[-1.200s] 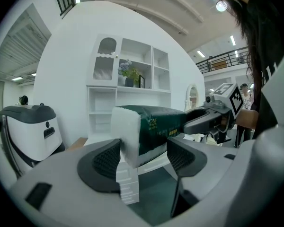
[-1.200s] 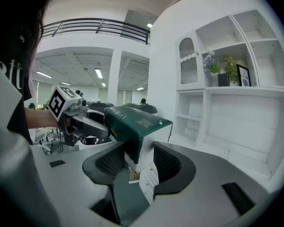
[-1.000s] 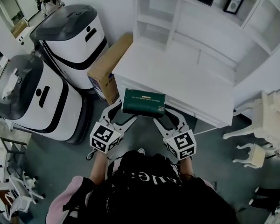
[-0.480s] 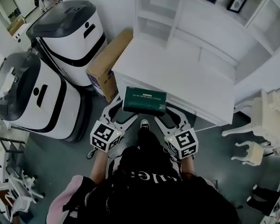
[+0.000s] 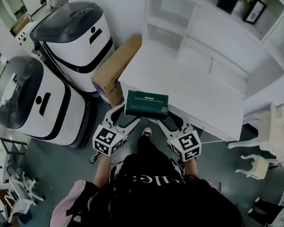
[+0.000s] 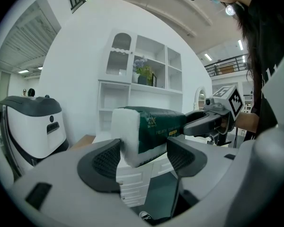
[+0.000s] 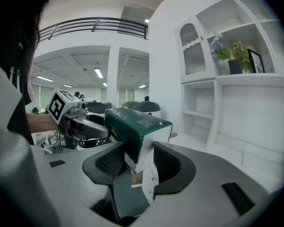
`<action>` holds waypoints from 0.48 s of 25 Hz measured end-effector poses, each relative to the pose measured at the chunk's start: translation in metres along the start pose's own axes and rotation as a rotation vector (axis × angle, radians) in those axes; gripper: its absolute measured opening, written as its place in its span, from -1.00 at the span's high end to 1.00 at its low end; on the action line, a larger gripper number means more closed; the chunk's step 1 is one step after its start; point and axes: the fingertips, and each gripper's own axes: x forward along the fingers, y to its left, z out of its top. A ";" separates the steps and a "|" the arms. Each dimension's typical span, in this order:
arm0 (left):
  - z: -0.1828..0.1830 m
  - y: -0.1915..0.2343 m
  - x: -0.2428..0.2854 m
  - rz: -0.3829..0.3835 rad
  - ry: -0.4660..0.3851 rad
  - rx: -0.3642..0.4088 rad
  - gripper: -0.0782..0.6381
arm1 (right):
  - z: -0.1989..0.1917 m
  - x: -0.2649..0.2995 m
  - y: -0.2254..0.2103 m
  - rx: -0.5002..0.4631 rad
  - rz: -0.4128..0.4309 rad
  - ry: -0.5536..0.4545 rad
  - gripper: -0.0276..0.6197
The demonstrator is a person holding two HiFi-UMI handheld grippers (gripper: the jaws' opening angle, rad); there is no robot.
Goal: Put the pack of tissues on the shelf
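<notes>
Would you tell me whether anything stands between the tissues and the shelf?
Nothing visible does. The pack of tissues, gripped by the left gripper and right gripper, hangs at the front edge of the desk; only its bare top lies before the shelf.

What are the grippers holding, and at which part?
One pack of tissues, shared: the left gripper clamps its left end, the right gripper its right end.

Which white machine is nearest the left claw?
The white machine lowest in the head view, beside the left claw; the other machine stands farther back.
</notes>
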 end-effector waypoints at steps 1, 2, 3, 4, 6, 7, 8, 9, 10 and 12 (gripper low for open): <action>0.002 0.009 0.006 0.004 -0.001 -0.004 -0.07 | 0.003 0.009 -0.006 0.000 0.006 -0.002 0.27; 0.004 0.018 0.012 0.009 -0.001 -0.004 -0.07 | 0.006 0.018 -0.013 0.000 0.012 -0.005 0.27; 0.007 0.028 0.019 0.014 -0.002 -0.004 -0.07 | 0.010 0.028 -0.021 0.001 0.017 -0.008 0.27; 0.010 0.037 0.026 0.020 -0.002 -0.003 -0.07 | 0.014 0.037 -0.028 0.002 0.021 -0.009 0.27; 0.015 0.054 0.040 0.028 -0.002 -0.004 -0.07 | 0.021 0.053 -0.043 0.000 0.029 -0.008 0.27; 0.018 0.061 0.047 0.029 -0.003 -0.006 -0.07 | 0.024 0.060 -0.051 -0.002 0.032 -0.007 0.27; 0.021 0.069 0.055 0.030 -0.004 -0.009 -0.07 | 0.028 0.068 -0.059 -0.003 0.034 -0.007 0.27; 0.024 0.077 0.063 0.030 -0.004 -0.011 -0.07 | 0.031 0.075 -0.068 -0.003 0.035 -0.008 0.27; 0.026 0.085 0.070 0.030 -0.003 -0.011 -0.07 | 0.034 0.083 -0.075 -0.002 0.036 -0.009 0.27; 0.030 0.099 0.084 0.029 0.004 -0.012 -0.07 | 0.039 0.096 -0.088 0.002 0.038 -0.008 0.27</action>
